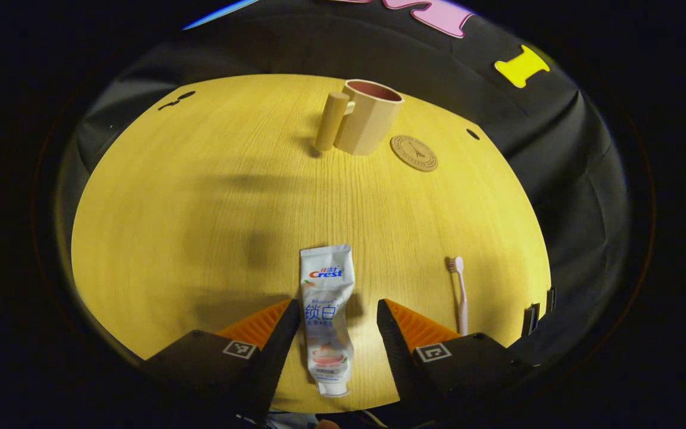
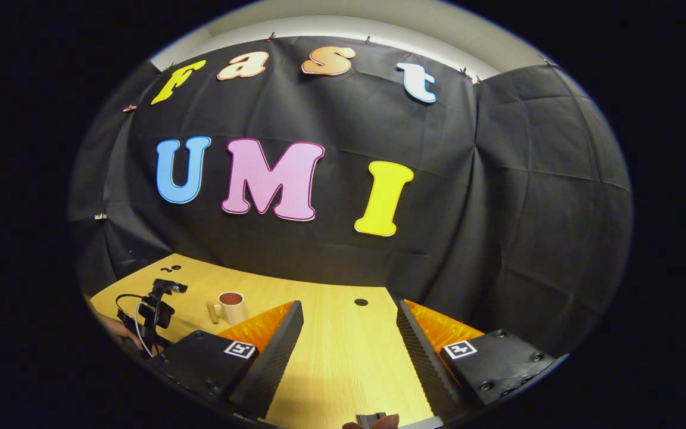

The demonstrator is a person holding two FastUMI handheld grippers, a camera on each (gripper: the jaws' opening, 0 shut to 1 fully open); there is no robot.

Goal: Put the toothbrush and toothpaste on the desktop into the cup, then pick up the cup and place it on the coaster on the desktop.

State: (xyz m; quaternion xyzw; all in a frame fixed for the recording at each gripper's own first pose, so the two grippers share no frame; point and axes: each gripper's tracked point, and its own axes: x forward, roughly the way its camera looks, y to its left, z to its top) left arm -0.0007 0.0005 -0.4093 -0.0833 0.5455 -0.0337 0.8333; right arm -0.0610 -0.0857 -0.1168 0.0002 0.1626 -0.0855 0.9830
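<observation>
Left gripper view looks down close over the desktop (image 1: 200,208); right gripper view faces the wall, both catching the cup (image 1: 370,116).

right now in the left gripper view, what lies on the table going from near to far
white toothpaste tube lying between the open left gripper → pink toothbrush → round brown coaster → beige cup with a cylindrical handle

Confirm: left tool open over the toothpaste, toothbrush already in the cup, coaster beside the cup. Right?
One thing is off: the toothbrush is not in the cup; it lies flat on the desk to the right of the toothpaste, as the left gripper view shows. The rest holds: the left tool is open over the toothpaste, and the coaster sits beside the cup.
</observation>
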